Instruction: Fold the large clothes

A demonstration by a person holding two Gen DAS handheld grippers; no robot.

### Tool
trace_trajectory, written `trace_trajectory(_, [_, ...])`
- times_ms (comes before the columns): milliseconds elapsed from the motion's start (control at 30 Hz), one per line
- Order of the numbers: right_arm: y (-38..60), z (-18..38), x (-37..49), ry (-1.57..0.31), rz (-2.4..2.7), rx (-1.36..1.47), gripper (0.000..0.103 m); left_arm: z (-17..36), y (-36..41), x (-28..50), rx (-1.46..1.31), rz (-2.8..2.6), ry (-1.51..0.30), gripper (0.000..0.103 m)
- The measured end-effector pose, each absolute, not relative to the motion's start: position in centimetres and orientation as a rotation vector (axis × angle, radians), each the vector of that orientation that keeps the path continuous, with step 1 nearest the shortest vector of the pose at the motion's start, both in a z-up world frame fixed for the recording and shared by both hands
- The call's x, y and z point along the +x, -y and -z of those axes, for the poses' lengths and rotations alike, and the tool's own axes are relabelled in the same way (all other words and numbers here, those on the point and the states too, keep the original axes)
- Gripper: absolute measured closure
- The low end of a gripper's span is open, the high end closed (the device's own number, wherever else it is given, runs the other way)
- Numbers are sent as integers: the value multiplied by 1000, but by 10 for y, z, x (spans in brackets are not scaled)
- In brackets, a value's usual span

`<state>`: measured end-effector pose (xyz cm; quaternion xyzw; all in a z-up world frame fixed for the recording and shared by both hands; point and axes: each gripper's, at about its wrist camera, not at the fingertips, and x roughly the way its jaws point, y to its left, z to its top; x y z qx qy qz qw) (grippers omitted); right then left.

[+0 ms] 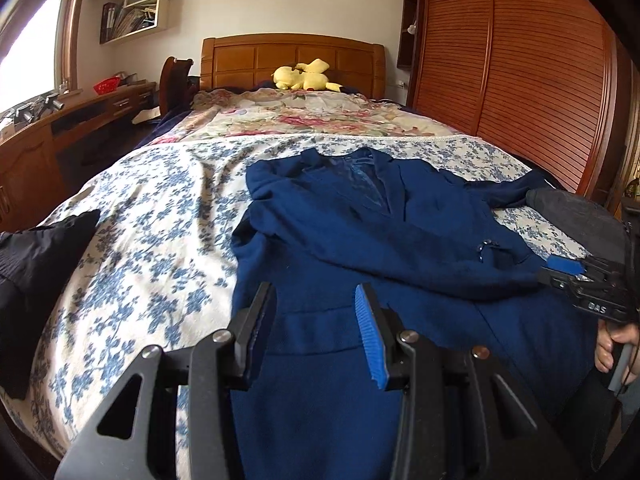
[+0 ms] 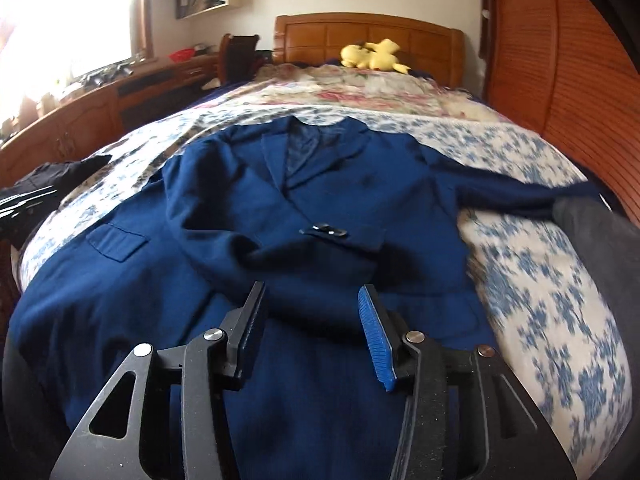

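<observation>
A navy blue suit jacket (image 1: pixel 360 232) lies face up on the bed, collar toward the headboard; it also shows in the right wrist view (image 2: pixel 280 208). Its left sleeve is folded across the front, its right sleeve (image 2: pixel 520 192) stretches out to the right. My left gripper (image 1: pixel 316 300) is open and empty, just above the jacket's lower left part near a pocket flap (image 1: pixel 316 328). My right gripper (image 2: pixel 312 300) is open and empty over the jacket's lower front. The right gripper also appears at the right edge of the left wrist view (image 1: pixel 576 272), by the jacket's side.
The bed has a blue floral cover (image 1: pixel 160 216) and a pink floral quilt (image 1: pixel 304 116) behind. A yellow plush toy (image 1: pixel 304 76) lies by the headboard. Dark clothes (image 1: pixel 36 272) lie at the left edge, a grey garment (image 2: pixel 592 248) at the right. A wooden wardrobe (image 1: pixel 520 72) stands right, a desk (image 1: pixel 60 128) left.
</observation>
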<state>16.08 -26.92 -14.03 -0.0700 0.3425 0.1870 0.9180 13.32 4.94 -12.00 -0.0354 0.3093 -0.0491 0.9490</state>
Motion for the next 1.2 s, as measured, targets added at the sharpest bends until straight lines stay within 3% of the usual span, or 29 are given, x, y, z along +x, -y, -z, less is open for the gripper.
trace_trajectory(367, [287,109,180,-659,-391,-154,50,118,-22,195,-32,160,-591,64])
trace_trajectory(800, [270,169,260,-808,-424,-139,50,147,-17,207,-11,156,-548,64])
trace_trajectory(1100, [271,179,272,-900,-477,-80,51,149,-24,195,-49,175,-507,64])
trace_trajectory(1167, [267,180,270,-911,-500,-94,59,150,-24,196,-53,175,-510,64])
trace_trajectory(1200, [264,180,268,-913,-518,-103,73,151,-24,196,-52,173,-512,64])
